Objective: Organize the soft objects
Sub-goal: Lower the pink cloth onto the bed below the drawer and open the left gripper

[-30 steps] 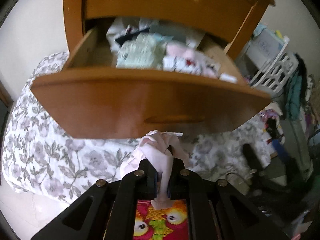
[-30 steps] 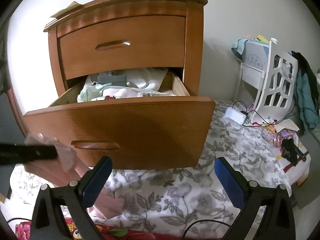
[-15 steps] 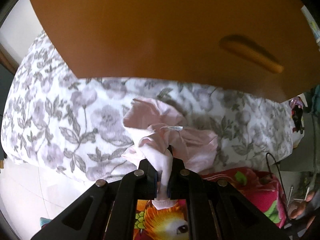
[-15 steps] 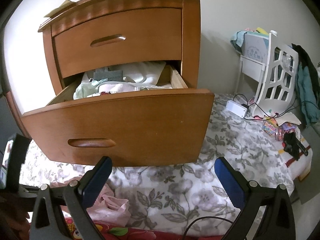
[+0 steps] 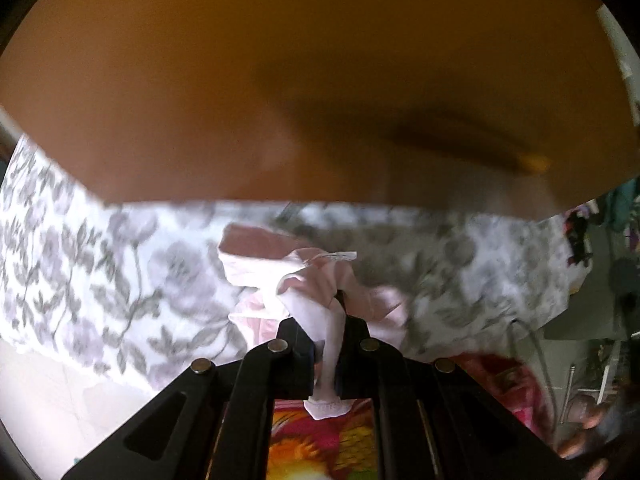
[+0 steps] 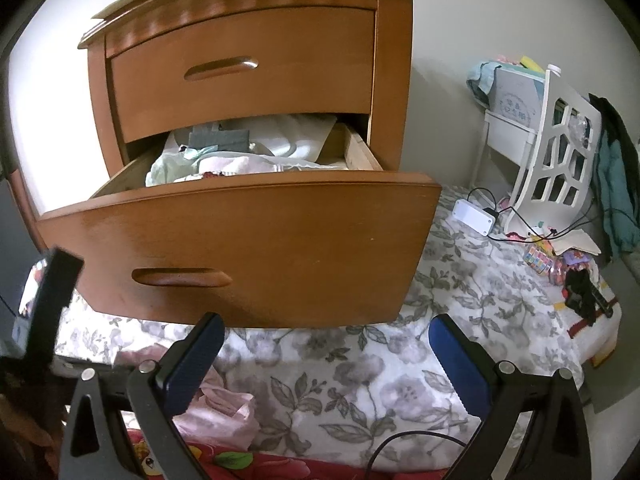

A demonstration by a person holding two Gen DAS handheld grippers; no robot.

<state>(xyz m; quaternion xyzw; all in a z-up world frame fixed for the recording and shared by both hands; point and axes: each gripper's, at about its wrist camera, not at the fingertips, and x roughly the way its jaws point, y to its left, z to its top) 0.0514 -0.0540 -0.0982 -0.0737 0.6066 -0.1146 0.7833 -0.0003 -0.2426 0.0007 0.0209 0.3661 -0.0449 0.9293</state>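
My left gripper (image 5: 326, 322) is shut on a pale pink garment (image 5: 304, 280), whose crumpled folds rest on the floral bedspread (image 5: 100, 280) just below the open drawer's front (image 5: 280, 80). In the right wrist view the same pink garment (image 6: 224, 408) lies at the lower left, behind my left finger. My right gripper (image 6: 324, 364) stands open over the bedspread (image 6: 400, 392) with nothing between its blue pads (image 6: 460, 364). The wooden nightstand's lower drawer (image 6: 256, 240) is pulled out and holds several folded soft clothes (image 6: 224, 160).
A white charger box with cables (image 6: 474, 216) lies on the bed at the right. A white lattice rack (image 6: 556, 152) and hanging teal clothing (image 6: 616, 184) stand beyond it. A red patterned blanket (image 6: 240, 460) covers the near bed edge. The drawer overhangs the bed.
My left gripper has sunk with the pink garment from drawer-top level to below the drawer front, and the cloth now rests on the bedspread. The right gripper stayed put and open.
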